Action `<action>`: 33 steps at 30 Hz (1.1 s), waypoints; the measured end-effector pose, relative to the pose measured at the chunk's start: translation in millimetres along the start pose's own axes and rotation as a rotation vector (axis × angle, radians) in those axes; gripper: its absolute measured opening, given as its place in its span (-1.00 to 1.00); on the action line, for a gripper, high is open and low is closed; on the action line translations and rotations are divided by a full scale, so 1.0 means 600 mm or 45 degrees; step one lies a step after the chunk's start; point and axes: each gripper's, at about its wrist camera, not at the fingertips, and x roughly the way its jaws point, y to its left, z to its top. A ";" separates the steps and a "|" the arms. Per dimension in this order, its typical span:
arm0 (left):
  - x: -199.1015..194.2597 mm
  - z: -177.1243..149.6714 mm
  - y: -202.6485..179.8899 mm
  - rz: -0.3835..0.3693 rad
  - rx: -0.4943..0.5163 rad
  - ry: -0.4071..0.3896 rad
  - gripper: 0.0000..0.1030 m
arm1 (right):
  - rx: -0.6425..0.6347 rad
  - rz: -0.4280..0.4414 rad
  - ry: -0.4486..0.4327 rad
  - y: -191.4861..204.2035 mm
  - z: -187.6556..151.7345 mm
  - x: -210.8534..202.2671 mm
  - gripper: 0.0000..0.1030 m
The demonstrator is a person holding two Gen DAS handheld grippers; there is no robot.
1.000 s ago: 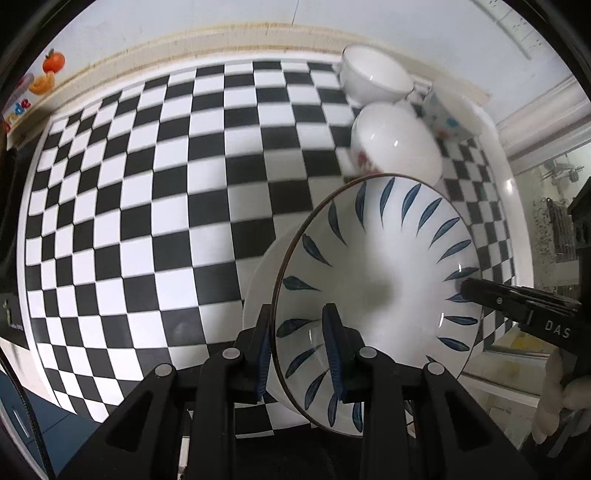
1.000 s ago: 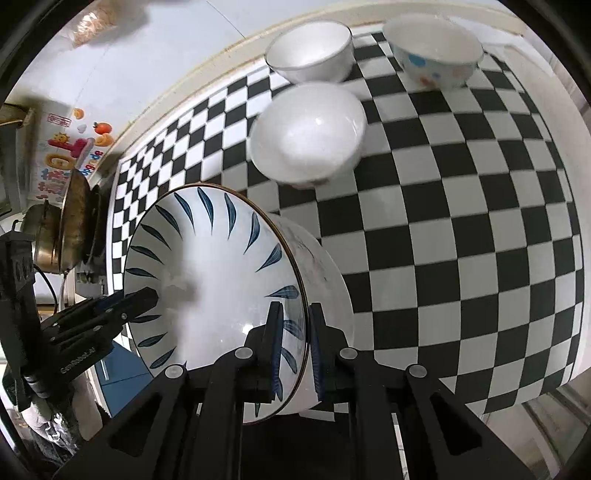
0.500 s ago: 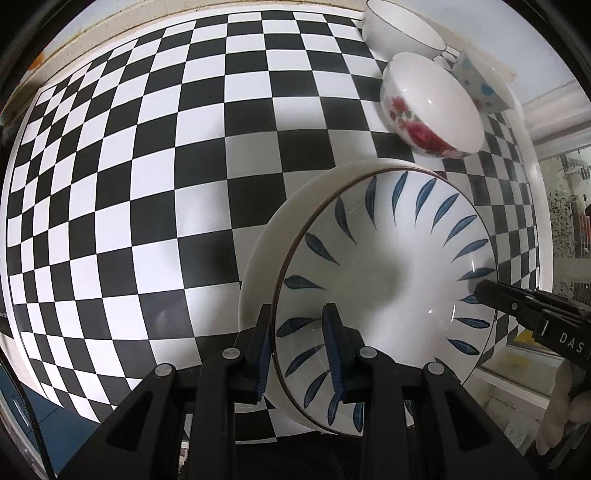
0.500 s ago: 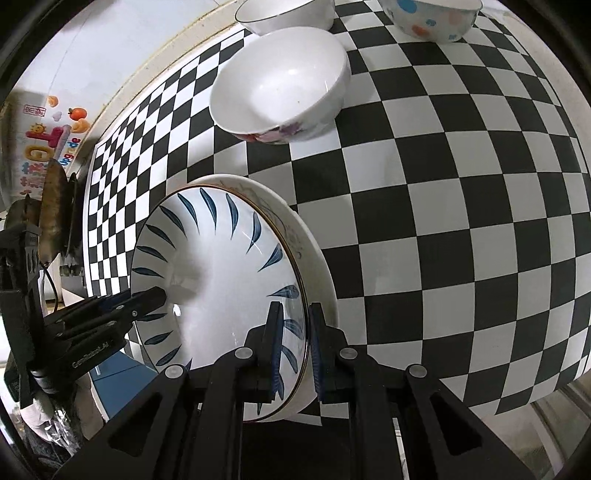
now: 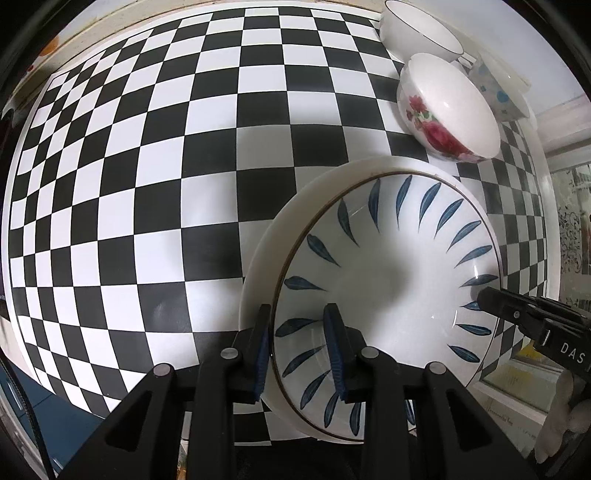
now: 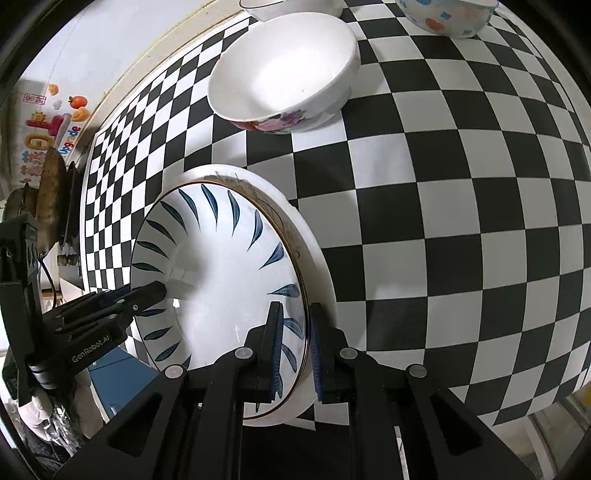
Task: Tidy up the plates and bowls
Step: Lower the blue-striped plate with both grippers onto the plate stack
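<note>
A white plate with blue leaf marks (image 5: 388,280) lies on top of a plain white plate (image 5: 273,236), low over the checkered table. My left gripper (image 5: 299,343) is shut on the near rim of the stack. My right gripper (image 6: 293,347) is shut on the opposite rim of the blue-leaf plate (image 6: 221,266), and its fingers show at the right in the left wrist view (image 5: 517,314). A white bowl with red flowers (image 5: 447,110) stands just beyond the plates; it also shows in the right wrist view (image 6: 284,70).
A plain white bowl (image 5: 421,29) and a bowl with coloured dots (image 5: 498,92) stand at the back by the wall. The checkered table (image 5: 147,166) stretches to the left. Its right edge (image 5: 546,229) runs close beside the plates. A pan (image 6: 48,199) hangs left of the table.
Both grippers have come down and forward with the plate stack; the table and the flowered bowl look closer. The grip on both rims is unchanged.
</note>
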 end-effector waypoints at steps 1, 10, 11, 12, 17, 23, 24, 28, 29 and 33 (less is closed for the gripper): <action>0.000 -0.001 0.000 0.001 -0.005 -0.001 -0.51 | -0.007 -0.001 -0.002 0.001 0.000 0.000 -0.70; 0.001 -0.020 0.005 0.006 -0.055 0.002 -0.51 | -0.012 -0.024 -0.011 0.005 -0.001 -0.001 -0.65; -0.001 -0.018 0.010 0.006 -0.055 0.004 -0.50 | -0.010 -0.028 -0.013 0.006 -0.001 -0.001 -0.65; -0.001 -0.018 0.011 0.005 -0.058 0.005 -0.50 | -0.007 -0.032 -0.016 0.005 -0.002 -0.001 -0.65; -0.005 -0.015 0.023 -0.012 -0.081 0.014 -0.50 | 0.000 -0.062 -0.025 0.011 -0.006 -0.001 -0.65; -0.004 -0.009 0.036 -0.038 -0.092 0.026 -0.50 | 0.038 -0.074 -0.033 0.010 -0.010 -0.002 -0.65; -0.005 -0.008 0.038 -0.041 -0.092 0.025 -0.50 | 0.037 -0.084 -0.032 0.011 -0.010 -0.002 -0.65; -0.008 -0.010 0.044 -0.036 -0.095 0.020 -0.50 | 0.017 -0.151 -0.027 0.026 -0.015 -0.002 -0.65; -0.009 -0.011 0.045 -0.032 -0.094 0.014 -0.50 | 0.009 -0.171 -0.026 0.031 -0.016 -0.002 -0.64; -0.014 -0.017 0.043 -0.021 -0.089 -0.004 -0.50 | -0.009 -0.224 -0.046 0.045 -0.020 -0.005 -0.62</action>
